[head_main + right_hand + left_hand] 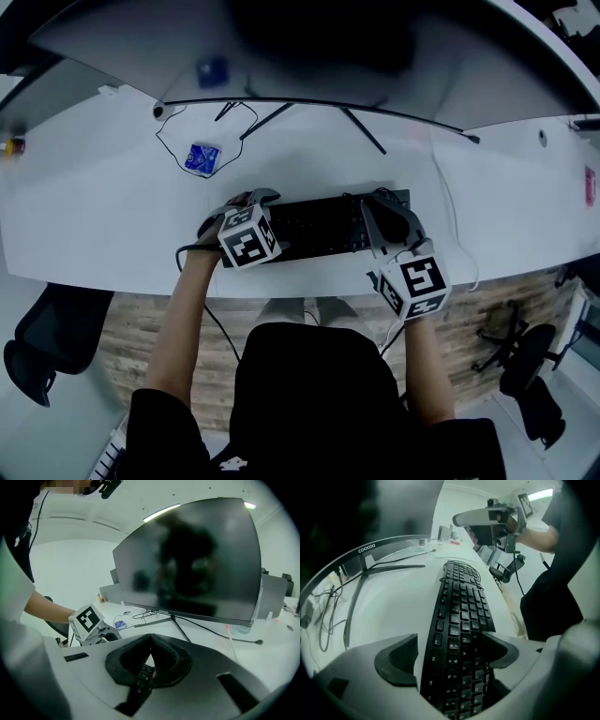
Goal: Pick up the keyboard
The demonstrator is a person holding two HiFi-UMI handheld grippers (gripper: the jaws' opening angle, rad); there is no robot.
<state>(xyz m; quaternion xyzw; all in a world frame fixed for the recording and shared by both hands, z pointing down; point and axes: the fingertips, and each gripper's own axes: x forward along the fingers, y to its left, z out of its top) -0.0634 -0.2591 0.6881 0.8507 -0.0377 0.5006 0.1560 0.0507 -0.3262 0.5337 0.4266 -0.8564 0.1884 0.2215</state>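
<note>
Fingers (396,660) of the left gripper (450,643) stand spread wide, astride the left end of the keyboard (461,606). From my seat I see bare desk between the outer finger and the keys, while the inner one overlaps the keyboard's near edge, so nothing is clamped there. On the right gripper (151,638) the pads (171,660) are drawn together with their tips meeting, pinching the keyboard's right end, which shows edge-on as a dark strip of keys between them.

Moving outward, the left gripper tips steeply down over the keys, its marker cube (249,236) facing up and a bare forearm (183,319) reaching in from below. The right gripper lies at a shallower slant, with its cube (414,281) hanging past the desk's front edge.

Lengthwise, the keyboard lies flat on the white desk (112,216) in front of the monitor (197,559). A small blue packet (202,157) and a looped cable (169,141) sit well behind the left gripper.
</note>
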